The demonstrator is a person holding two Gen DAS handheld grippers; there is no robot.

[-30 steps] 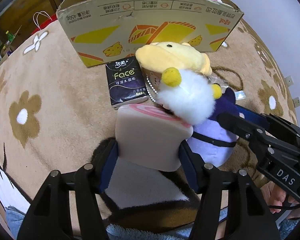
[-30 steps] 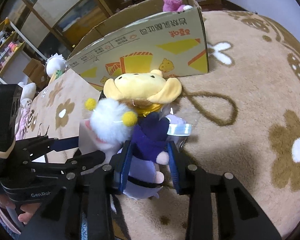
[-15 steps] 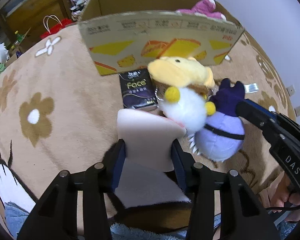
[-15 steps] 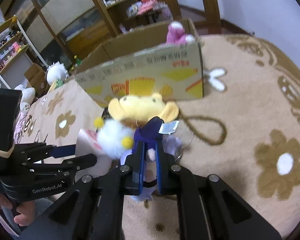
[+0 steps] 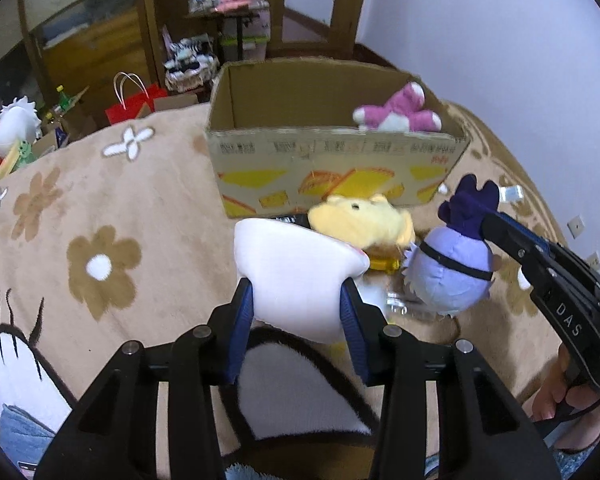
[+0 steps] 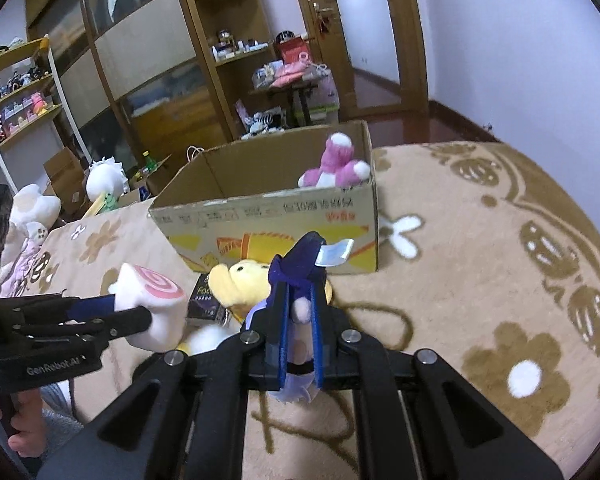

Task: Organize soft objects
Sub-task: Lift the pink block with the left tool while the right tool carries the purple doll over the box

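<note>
My left fingers (image 5: 300, 320) clench the swirl cushion (image 5: 296, 276); my right fingers (image 6: 298, 320) pinch the purple plush (image 6: 296, 280). I'd carry both high toward the box (image 5: 332, 156) at twelve o'clock, clearing its rim before releasing.

1. Left wrist view looks along its fingers, near the rug, facing the cardboard box (image 5: 332, 148) front.
2. Right wrist view faces the same box (image 6: 268, 216) from its right, seemingly slightly higher.
3. Both share it.
</note>
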